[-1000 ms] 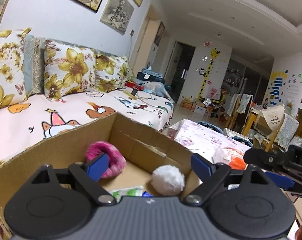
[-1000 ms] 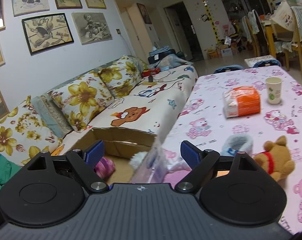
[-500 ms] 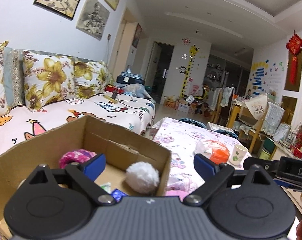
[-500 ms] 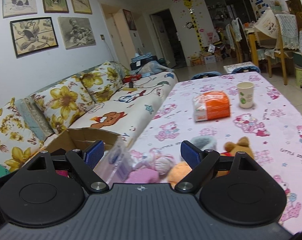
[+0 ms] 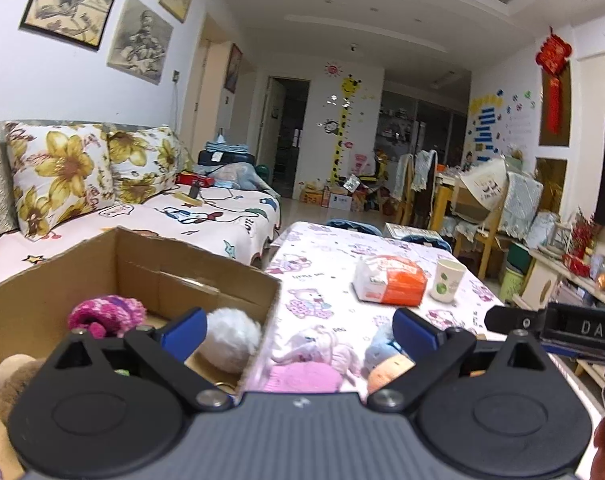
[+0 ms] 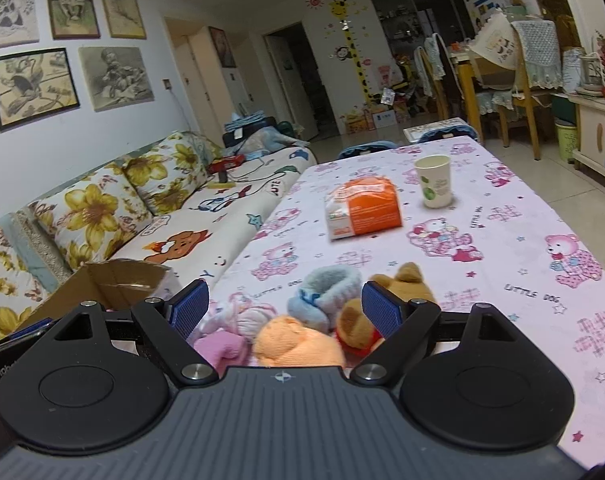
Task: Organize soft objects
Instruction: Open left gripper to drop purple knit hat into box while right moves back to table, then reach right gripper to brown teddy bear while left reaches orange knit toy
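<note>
You are swinging both views away from the box (image 5: 150,276) toward the toy pile (image 6: 302,320) on the worktop (image 6: 502,240); the left gripper (image 5: 298,330) has just been opening wider, empty, and the right gripper (image 6: 285,306) is gaping empty too. The toys are looking light and squashy, so you are best pinching a plump middle.

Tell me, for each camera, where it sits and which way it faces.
Left wrist: sits on the left gripper, jaws open and empty, over the cardboard box edge, facing the table; a bit of hand shows bottom right.
Right wrist: sits on the right gripper, jaws open, above the soft toys, facing down the table.
Shared: orange package, paper cup, sofa.
</note>
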The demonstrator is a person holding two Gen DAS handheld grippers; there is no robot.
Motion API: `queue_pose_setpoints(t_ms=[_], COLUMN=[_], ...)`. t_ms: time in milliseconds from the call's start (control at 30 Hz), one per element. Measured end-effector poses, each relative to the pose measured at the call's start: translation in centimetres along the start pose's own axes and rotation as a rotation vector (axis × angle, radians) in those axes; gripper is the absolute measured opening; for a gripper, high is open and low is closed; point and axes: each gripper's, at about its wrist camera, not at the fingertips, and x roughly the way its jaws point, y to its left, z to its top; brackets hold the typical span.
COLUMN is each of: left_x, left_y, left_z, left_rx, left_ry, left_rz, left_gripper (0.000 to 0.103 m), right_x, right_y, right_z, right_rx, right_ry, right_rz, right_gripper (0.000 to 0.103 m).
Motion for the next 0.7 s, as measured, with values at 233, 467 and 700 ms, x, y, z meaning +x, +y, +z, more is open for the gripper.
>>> queue_pose_setpoints(t_ms=[233,467,700], left_x=[0.7,1.2,2.3], left_y=[-2.2,-4.9,-7.1], left_z=[-0.7,-1.7,-3.1], left_rx=[0.059,0.125,0.196], left_ry=[0.023,0.043,0.092], left_rz=[-0.026,-0.055,-0.081], left_gripper=[0.099,0.099,0.099], right_x=[-0.8,-0.7,0.8], right_y=[-1.2,-1.9,-3.4], right_z=[0.0,0.1,-0.1], right_rx=[0.026,0.063,0.114], right_ry=[-0.019,-0.035,-0.003], right_rz=[-0.04,-0.082,-0.116], right_gripper=[0.103,0.103,0.103])
